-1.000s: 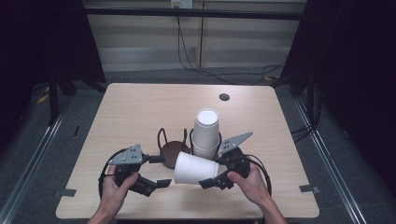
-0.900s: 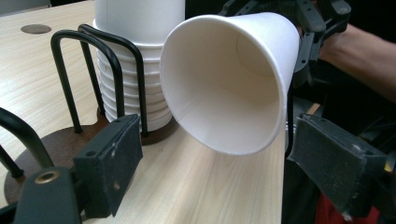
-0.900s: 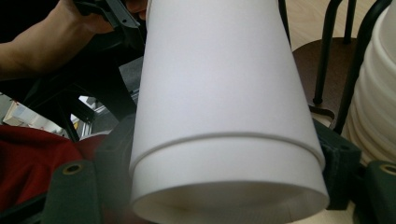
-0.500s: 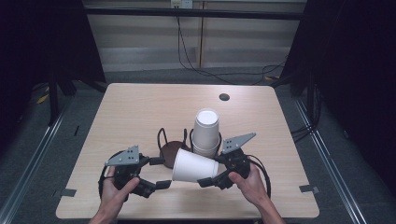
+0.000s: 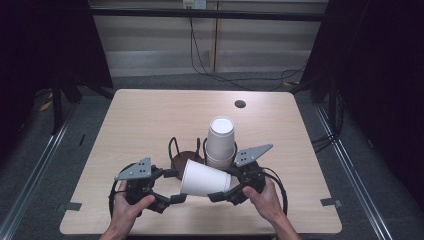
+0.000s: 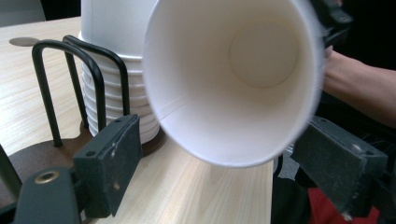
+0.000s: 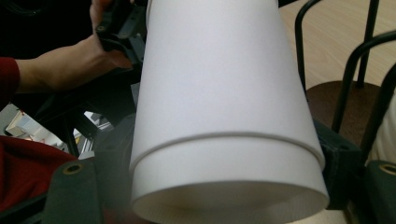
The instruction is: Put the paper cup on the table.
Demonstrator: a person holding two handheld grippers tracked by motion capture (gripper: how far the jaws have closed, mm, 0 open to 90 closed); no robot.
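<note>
The white paper cup point(image 5: 205, 179) lying sideways has been shifted slightly left since the earlier frame, pinched by the right gripper point(image 5: 225, 192); the left gripper point(image 5: 176, 186) is spread at its rim. Its hollow inside is seen in the left gripper view; one stack of white cups point(image 5: 220, 142) is counted in the black wire holder point(image 5: 175, 150).

Table point(image 5: 150, 125): light wood top with rounded corners, standing on a grey floor point(image 5: 45, 165).
Hole point(image 5: 240, 104): small dark round, sitting near the far edge.
Holder point(image 5: 186, 157): dark round base with black wire loops, resting mid-table.
Cup stack point(image 5: 220, 142): white, standing upside down against the holder.
</note>
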